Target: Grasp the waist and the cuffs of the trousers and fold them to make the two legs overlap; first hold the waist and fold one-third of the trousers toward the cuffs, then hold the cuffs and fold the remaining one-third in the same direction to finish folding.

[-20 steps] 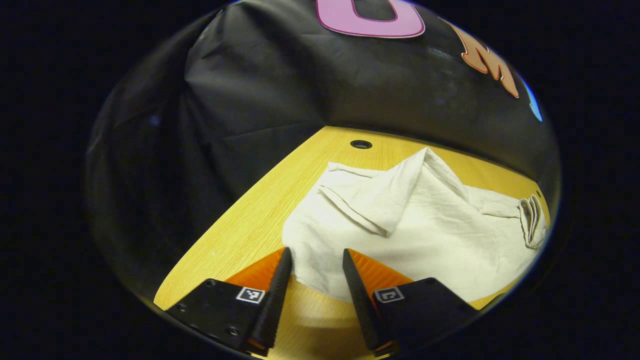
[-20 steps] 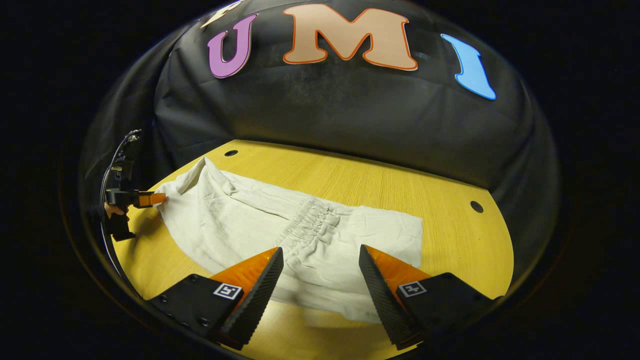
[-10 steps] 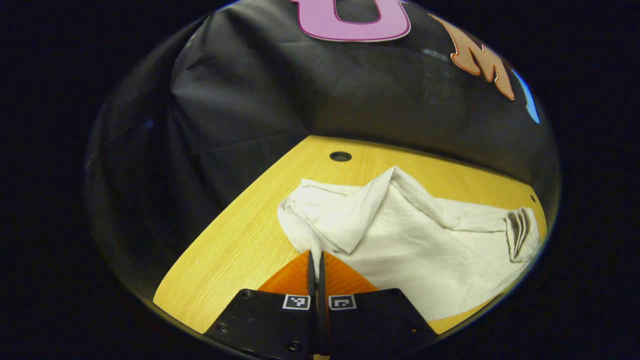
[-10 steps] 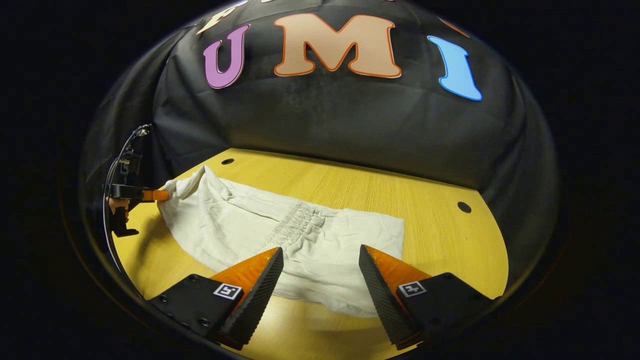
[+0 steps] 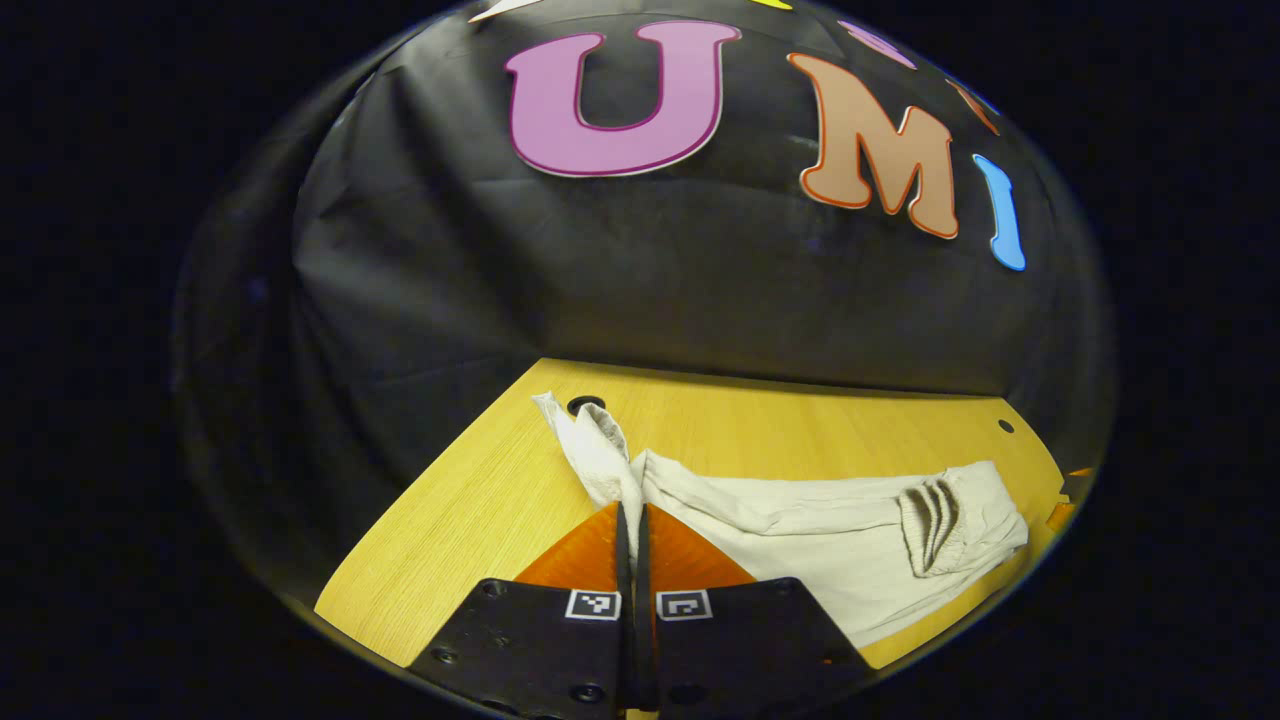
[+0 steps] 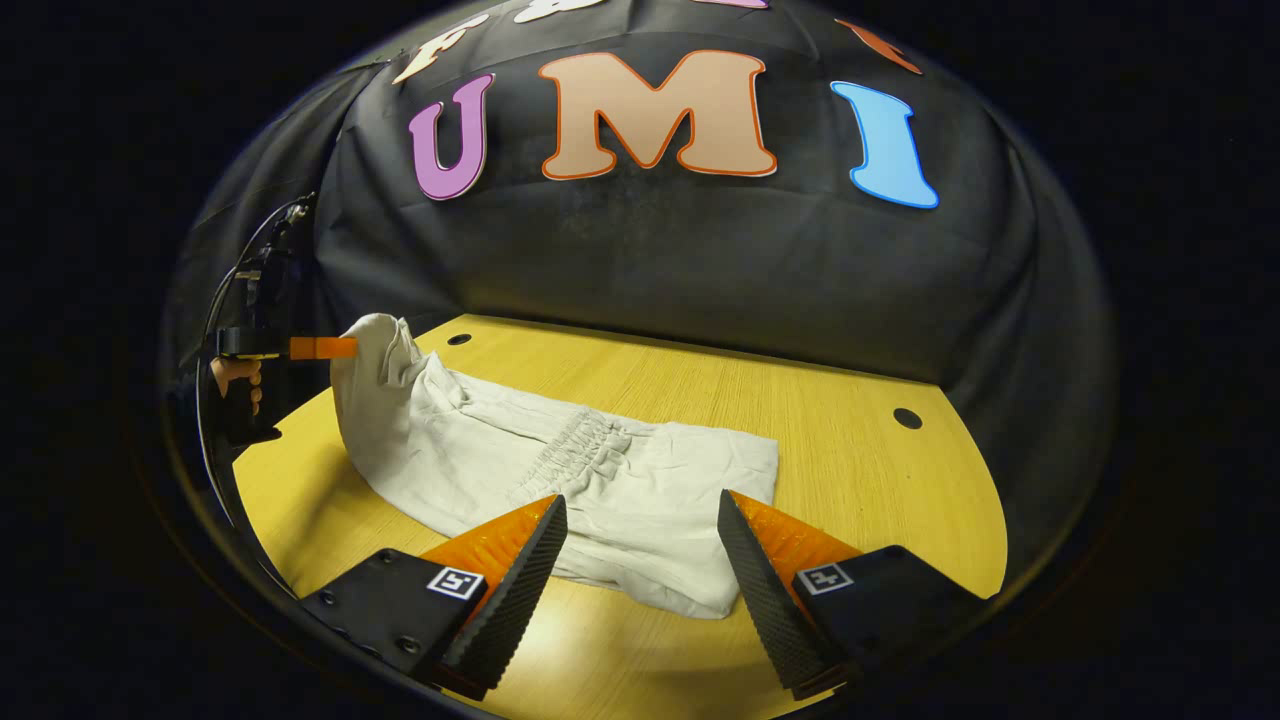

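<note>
Trousers (image 6: 560, 480) cuff end now raised off table (image 6: 850, 440), left gripper (image 5: 632, 520) clamped on it, right gripper (image 6: 640, 520) still wide apart, empty.

Setting: a recording booth, staged rather than lived in. Black cloth (image 6: 700, 260) hangs creased as the far wall and wraps round the left and right sides, closing the space in. In front of it stands a bare table (image 6: 820, 400) with a yellow wood-grain top, curved at its edge, with small round holes (image 6: 907, 418) near the far corners. The only household item is a pair of pale trousers (image 6: 600, 480) laid on the table. A hand (image 6: 238, 378) at the left holds a cabled device with printed square markers.
</note>
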Motion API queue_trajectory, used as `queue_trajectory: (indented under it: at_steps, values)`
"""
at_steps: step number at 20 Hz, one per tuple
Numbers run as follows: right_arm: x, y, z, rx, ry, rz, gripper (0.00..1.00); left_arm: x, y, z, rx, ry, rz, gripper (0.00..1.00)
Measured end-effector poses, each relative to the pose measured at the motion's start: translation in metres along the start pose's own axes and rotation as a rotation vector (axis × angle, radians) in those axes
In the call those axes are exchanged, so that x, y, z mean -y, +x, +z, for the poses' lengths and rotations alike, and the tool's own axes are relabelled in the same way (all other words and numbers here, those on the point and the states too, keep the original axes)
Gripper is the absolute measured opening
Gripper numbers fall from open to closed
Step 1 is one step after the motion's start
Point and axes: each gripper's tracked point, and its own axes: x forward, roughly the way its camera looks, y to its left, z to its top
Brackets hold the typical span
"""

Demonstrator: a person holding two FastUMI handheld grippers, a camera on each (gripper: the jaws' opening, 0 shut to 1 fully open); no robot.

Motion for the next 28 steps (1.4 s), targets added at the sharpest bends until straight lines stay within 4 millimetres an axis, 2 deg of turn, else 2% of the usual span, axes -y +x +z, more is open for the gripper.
queue_trajectory:
  at_steps: [4,13,21,28]
  values:
    - [0.014,-0.015,-0.004,0.012,0.025,-0.013,0.97,0.038,-0.010,0.019,0.035,0.022,-0.057,0.00]
    - [0.054,-0.051,-0.014,0.030,0.061,-0.062,0.97,0.139,-0.017,0.057,0.090,0.077,-0.190,0.00]
    - [0.091,-0.085,-0.032,0.030,0.089,-0.111,0.98,0.237,-0.017,0.065,0.101,0.106,-0.325,0.00]
    - [0.113,-0.107,-0.042,0.023,0.119,-0.150,0.98,0.329,-0.025,0.054,0.085,0.166,-0.457,0.00]
